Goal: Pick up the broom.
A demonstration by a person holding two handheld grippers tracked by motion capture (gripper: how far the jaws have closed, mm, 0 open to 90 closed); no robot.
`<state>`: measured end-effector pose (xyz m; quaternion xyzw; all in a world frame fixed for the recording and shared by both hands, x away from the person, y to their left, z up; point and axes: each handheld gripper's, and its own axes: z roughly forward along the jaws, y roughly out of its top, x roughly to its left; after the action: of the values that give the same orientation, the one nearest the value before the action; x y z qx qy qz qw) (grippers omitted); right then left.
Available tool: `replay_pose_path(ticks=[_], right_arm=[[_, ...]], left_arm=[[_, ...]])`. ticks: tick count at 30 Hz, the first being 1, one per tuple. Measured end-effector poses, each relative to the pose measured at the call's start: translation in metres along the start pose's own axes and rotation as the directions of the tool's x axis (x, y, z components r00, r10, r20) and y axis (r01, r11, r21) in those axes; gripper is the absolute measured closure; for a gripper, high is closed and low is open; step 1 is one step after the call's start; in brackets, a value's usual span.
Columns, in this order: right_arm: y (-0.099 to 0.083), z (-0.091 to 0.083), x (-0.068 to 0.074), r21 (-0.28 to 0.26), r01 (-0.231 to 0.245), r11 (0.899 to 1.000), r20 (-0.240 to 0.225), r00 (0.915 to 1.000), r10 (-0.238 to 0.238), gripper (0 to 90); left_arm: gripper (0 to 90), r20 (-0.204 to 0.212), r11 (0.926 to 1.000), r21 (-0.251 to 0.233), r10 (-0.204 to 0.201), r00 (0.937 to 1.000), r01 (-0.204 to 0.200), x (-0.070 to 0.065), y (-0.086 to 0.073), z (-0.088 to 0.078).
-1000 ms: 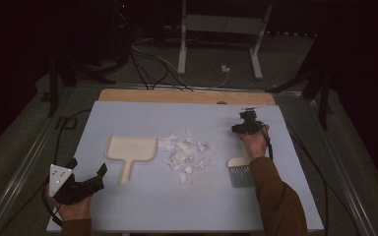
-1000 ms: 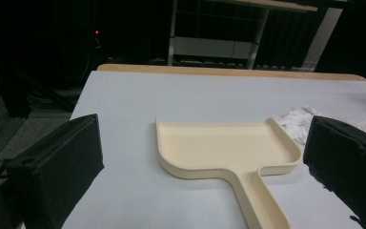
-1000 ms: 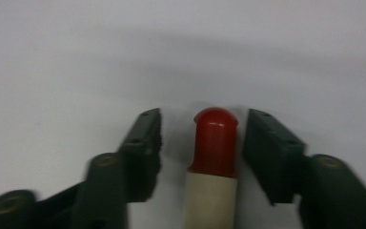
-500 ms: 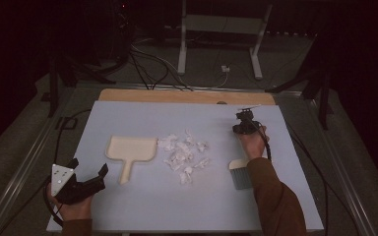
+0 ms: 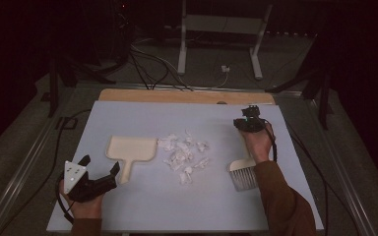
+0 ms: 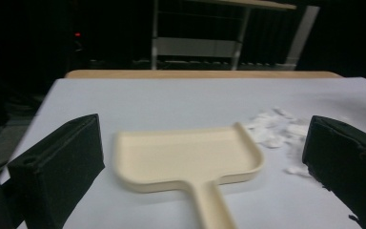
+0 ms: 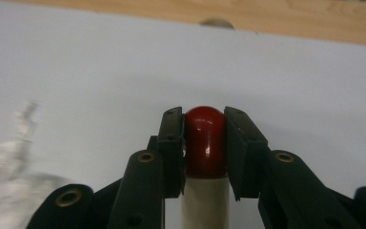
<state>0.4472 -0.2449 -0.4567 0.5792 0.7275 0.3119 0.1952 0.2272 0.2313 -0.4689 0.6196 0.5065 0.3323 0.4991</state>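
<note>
Before sweeping anything, settle the dustpan (image 5: 132,147) first. Bring the left claw (image 5: 101,165), open wide at the near left of the table (image 5: 142,211), straight over the pan's handle (image 5: 126,170), now just beside one jaw and not yet between the pads. Line both jaws up along the sides of that handle, then close low on it, near the end, so as not to tip the tray. Hold the pan flat, lip pressed to the table and mouth turned right toward the scraps (image 5: 184,155); leave no gap under the lip for paper to slide into.

Mind the scraps in the middle: light, loose, spread just right of the pan and apt to scatter under a fast stroke.

On the right, trust the grip already made: right claw (image 7: 205,121) clamped shut on the red tip of the brush (image 5: 242,175), bristles toward the near edge below the hand. Since a hold so close to the end probably lets the brush swing, keep the wrist firm. Set the bristles down to the right of the pile, then draw leftward in short, slow strokes into the pan's mouth, lifting only at the end.
</note>
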Motion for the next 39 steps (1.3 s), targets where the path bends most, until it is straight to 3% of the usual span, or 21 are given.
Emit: replay_pose_path(ticks=[3, 6, 13, 21, 24, 28, 33, 34, 37, 39], right_arm=[[0.002, -0.016, 0.007, -0.055, 0.009, 0.998, -0.038, 0.9992, -0.011, 71.2], [0.002, -0.024, 0.012, -0.077, 0.029, 0.997, -0.049, 0.9983, -0.033, 71.2], [0.002, -0.05, 0.026, -0.16, 0.037, 0.986, -0.106, 0.9929, -0.055, 71.3], [-0.001, -0.073, 0.043, -0.249, 0.041, 0.968, -0.158, 0.984, -0.082, 71.4], [-0.001, -0.078, 0.05, -0.267, 0.045, 0.963, -0.174, 0.9801, -0.095, 71.4], [-0.001, -0.084, 0.06, -0.283, 0.055, 0.958, -0.197, 0.9737, -0.114, 71.4], [-0.001, -0.09, 0.07, -0.296, 0.066, 0.953, -0.214, 0.9677, -0.133, 71.4], [-0.001, -0.091, 0.072, -0.298, 0.063, 0.952, -0.217, 0.9671, -0.132, 71.4], [-0.001, -0.094, 0.077, -0.309, 0.061, 0.949, -0.23, 0.9636, -0.136, 71.4], [-0.001, -0.097, 0.08, -0.313, 0.06, 0.948, -0.24, 0.9607, -0.14, 71.4]], left_arm=[[0.9, 0.032, 0.9996, 0.015, 0.022, 0.9993, -0.022, -0.014, 0.003, 0.006], [0.9, 0.058, 0.9992, 0.024, 0.031, 0.9978, -0.033, -0.026, 0.006, 0.013], [0.9, 0.133, 0.999, 0.036, 0.02, 0.991, -0.025, -0.054, 0.009, 0.028], [1.2, 0.249, 0.9955, 0.068, 0.047, 0.9673, -0.066, -0.098, 0.005, 0.051], [1.2, 0.261, 0.9931, 0.082, 0.06, 0.9636, -0.084, -0.116, 0.002, 0.061], [1.2, 0.316, 0.9908, 0.101, 0.053, 0.9471, -0.089, -0.135, 0.002, 0.072], [3.8, 0.361, 0.9875, 0.121, 0.051, 0.9313, -0.101, -0.152, 0.003, 0.084], [4.3, 0.375, 0.9847, 0.132, 0.057, 0.9253, -0.114, -0.156, 0.002, 0.088], [5.1, 0.397, 0.9784, 0.167, 0.047, 0.9164, -0.123, -0.163, -0.001, 0.097], [6.9, 0.401, 0.9732, 0.198, 0.029, 0.9156, -0.117, -0.167, -0.004, 0.104]])
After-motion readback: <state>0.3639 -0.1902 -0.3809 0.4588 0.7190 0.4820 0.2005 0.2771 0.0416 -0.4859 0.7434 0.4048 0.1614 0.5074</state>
